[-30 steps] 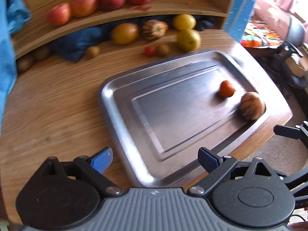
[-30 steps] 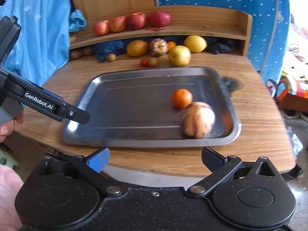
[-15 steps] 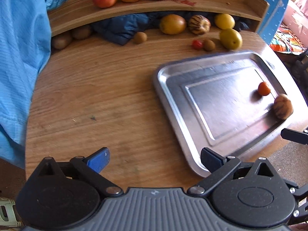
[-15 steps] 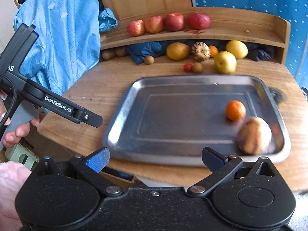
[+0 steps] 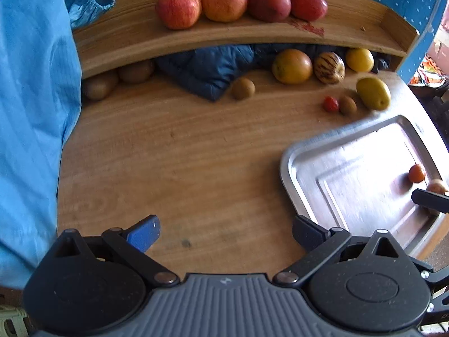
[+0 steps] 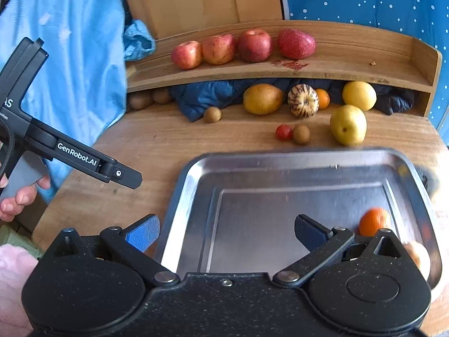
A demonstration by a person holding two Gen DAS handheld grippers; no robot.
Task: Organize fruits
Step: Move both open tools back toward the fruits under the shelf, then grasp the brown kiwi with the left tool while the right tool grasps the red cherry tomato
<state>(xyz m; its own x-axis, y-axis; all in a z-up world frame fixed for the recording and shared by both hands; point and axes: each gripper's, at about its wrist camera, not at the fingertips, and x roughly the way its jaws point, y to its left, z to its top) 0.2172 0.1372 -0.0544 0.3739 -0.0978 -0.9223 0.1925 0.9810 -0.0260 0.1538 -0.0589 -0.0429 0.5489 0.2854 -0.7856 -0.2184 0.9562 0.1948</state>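
Swung leftward over the last second: left claw point(image 5: 224, 230) now aimed at bare desk point(image 5: 196, 154) instead of the steel tray point(image 5: 291, 174), which has slid to the right edge of its view. Points, probably, to a reach for one of the loose fruits along the back rather than anything on the tray. Jaws wide apart and empty on the left claw; same on the right claw point(image 6: 226, 229), spread and holding nothing, hovering low over the tray's near rim. On the tray, only a small orange point(image 6: 374, 220) and a pale striped fruit point(image 6: 419, 255) at the right end; the rest not yet moved. Waiting on the desk: kiwi point(image 6: 212, 114), cherry tomato point(image 6: 283, 132), yellow-green pear point(image 6: 348, 124), striped melon point(image 6: 303, 100); four red apples point(image 6: 254, 45) up on the shelf. Hard to make out: striped fruit half hidden behind the right claw's linkage and smeared by blur; tray rim blurred in both views; two brown fruits point(image 5: 99, 87) tucked in shadow under the shelf, kind uncertain.
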